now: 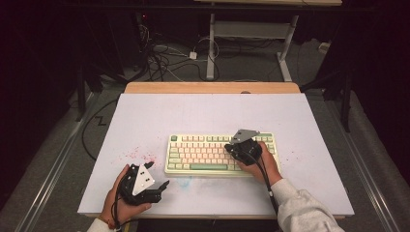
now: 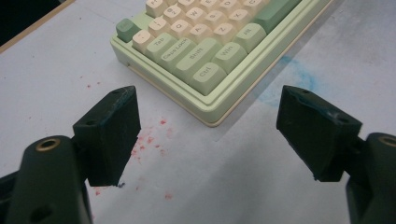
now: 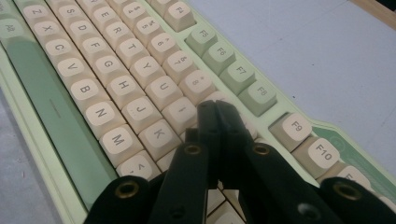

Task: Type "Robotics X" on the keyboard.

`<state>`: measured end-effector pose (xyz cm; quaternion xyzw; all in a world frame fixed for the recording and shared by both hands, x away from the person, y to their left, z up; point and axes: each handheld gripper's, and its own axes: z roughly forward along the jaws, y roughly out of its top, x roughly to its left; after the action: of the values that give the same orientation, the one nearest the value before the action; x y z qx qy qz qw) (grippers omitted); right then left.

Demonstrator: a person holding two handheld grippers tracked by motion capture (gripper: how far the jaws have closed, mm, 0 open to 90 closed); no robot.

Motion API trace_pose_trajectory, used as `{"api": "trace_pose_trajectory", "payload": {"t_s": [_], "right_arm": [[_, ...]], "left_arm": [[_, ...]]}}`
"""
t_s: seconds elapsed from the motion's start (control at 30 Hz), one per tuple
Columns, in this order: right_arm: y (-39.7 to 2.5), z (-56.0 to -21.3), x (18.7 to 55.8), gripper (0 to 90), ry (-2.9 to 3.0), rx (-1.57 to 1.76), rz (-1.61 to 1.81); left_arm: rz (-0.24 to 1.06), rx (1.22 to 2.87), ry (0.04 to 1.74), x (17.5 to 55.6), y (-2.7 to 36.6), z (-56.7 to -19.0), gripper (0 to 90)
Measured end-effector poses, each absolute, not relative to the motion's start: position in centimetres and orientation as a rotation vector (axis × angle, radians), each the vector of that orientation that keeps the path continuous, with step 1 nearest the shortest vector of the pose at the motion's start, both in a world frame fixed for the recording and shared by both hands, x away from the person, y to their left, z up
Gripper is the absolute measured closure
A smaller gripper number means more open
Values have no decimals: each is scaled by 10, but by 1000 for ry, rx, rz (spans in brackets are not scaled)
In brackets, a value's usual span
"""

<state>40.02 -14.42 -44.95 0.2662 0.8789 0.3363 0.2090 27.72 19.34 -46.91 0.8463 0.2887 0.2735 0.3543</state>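
Pale lavender-white table top (image 1: 145, 111), smudged with red specks (image 1: 138, 154) toward its near left and a faint blue stain (image 1: 186, 182) just in front of the keyboard; wooden edge at the far side.

Item 1, nearest: our left gripper (image 1: 153, 180), held in the left hand (image 1: 118, 200) at the near left of the table, low over the bare surface. Grey three-cornered plate on top. In the left gripper view (image 2: 208, 135) its two black jaws stand wide apart with nothing between them but table; the keyboard's near left corner lies just ahead of the gap, not touched.

Item 2: our right gripper (image 1: 233, 147), held in the right hand (image 1: 261, 166), pale sleeve (image 1: 302, 210) behind it, cable trailing back along the forearm. It sits over the right half of the keyboard. In the right gripper view (image 3: 217, 109) the jaws are pressed together, tips meeting, gripping nothing; the joined tips come down among the cream keys just beyond K and beside I. Whether they press a key or merely rest against it we cannot tell.

Item 3: keyboard (image 1: 203, 152), pale green case, cream letter keys, green modifier keys and space bar. Lies flat near the middle of the table, slightly toward the near edge, long side square to us.

Item 4, farthest: grey floor beyond the table, with a tangle of cables (image 1: 164, 60) and the white legs of another desk (image 1: 211, 48); dark surroundings on both sides.
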Motion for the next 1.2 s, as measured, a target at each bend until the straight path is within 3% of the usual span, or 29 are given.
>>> {"api": "trace_pose_trajectory", "payload": {"t_s": [0.73,1.0,1.2], "right_arm": [[-148,-435,389,871,2406,712,1000],[-153,-427,380,787,2376,695,1054],[-158,-422,373,637,2340,670,1096]], "left_arm": [[707,2208,735,278,192,-470,205],[704,2216,734,278,190,-470,205],[698,2216,733,279,190,-471,206]]}}
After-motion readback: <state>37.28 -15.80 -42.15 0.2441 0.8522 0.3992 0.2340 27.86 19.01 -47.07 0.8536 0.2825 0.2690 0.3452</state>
